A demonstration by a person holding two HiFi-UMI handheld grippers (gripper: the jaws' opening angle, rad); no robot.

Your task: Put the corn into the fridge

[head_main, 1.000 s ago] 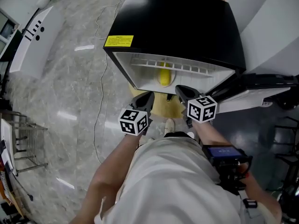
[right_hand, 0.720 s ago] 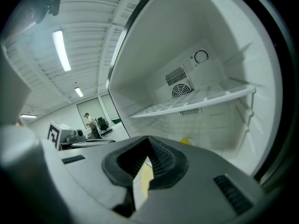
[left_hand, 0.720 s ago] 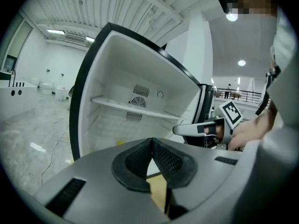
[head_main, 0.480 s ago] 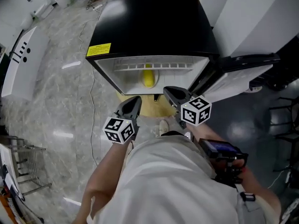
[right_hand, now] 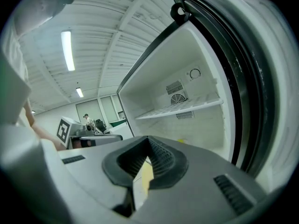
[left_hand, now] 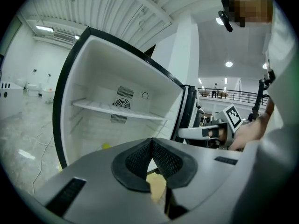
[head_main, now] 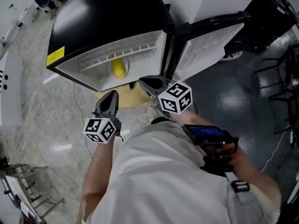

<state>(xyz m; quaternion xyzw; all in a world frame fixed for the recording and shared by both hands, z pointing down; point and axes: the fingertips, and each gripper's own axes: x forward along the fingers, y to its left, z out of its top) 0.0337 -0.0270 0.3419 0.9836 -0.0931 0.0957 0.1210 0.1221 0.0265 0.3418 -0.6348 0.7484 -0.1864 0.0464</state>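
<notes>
The yellow corn lies on the floor of the open black fridge, under its white wire shelf. In the left gripper view only a yellow sliver of the corn shows above the jaws; the right gripper view shows a similar speck of the corn. My left gripper hangs shut in front of the fridge opening, holding nothing. My right gripper is shut and empty too, close to the door's hinge side. Both sets of jaws meet at their tips.
The fridge door stands open to the right. A power cable trails over the marble floor on the left. A shoe stands on a yellow mat under the opening. A wire rack sits at the lower left.
The head view has swung, so the fridge now sits upper left and tilted. Both grippers stay shut in front of the opening, and the corn has not moved.
</notes>
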